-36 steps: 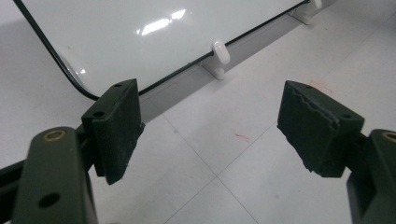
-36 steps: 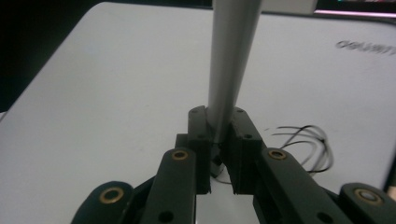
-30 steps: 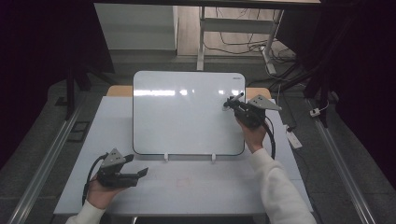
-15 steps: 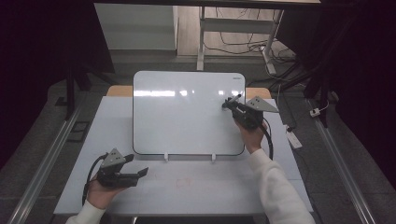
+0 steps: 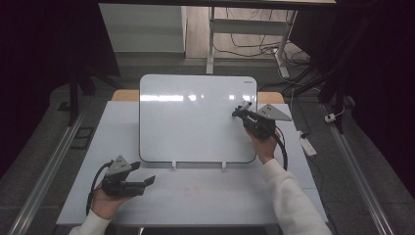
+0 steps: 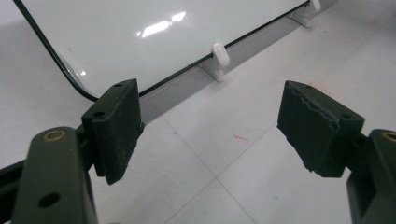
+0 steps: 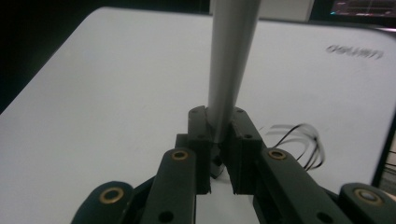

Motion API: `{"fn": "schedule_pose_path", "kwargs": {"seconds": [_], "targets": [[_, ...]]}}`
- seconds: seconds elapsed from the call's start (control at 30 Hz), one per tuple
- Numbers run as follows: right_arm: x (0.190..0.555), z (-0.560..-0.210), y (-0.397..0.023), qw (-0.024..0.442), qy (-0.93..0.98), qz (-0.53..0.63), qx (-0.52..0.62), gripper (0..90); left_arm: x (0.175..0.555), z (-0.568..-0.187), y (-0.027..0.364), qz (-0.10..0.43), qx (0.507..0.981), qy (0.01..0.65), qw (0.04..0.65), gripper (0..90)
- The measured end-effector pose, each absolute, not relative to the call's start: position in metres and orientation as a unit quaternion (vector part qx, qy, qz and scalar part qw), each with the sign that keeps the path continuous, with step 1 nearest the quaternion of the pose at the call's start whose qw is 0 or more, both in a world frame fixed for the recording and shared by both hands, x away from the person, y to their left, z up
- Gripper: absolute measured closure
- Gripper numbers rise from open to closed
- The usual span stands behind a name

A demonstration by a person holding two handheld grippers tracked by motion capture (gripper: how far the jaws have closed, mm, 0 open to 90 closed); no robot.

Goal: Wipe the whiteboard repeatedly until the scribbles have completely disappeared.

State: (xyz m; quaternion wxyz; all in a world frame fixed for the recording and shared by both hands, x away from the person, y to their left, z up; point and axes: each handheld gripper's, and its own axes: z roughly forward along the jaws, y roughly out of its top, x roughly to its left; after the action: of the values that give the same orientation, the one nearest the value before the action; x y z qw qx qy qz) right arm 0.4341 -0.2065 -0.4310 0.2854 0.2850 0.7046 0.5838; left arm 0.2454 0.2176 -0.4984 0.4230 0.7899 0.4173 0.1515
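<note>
- Pinching a slim grey marker [image 7: 229, 70] between my right gripper's [image 5: 243, 111] pressed-together jaws, I am hovering its tip at the whiteboard's [image 5: 191, 122] far right side.
- I am judging the marker light, stiff and slippery, best gripped low on its barrel.
- I am resting my left gripper [image 5: 142, 182] near left on the table [image 5: 205, 196], jaws spread and empty.
- I am watching the board's white clip feet [image 6: 219, 53]; nothing is blocking the stroke.
</note>
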Motion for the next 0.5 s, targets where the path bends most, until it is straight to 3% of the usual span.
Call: {"fn": "schedule_pose_path", "kwargs": {"seconds": [0.5], "targets": [[0.43, -0.432, -0.2, 0.287, 0.718, 0.57, 0.277, 80.8, 0.246, -0.499, 0.219, 0.151, 0.789, 0.419, 0.423, 22.3]]}}
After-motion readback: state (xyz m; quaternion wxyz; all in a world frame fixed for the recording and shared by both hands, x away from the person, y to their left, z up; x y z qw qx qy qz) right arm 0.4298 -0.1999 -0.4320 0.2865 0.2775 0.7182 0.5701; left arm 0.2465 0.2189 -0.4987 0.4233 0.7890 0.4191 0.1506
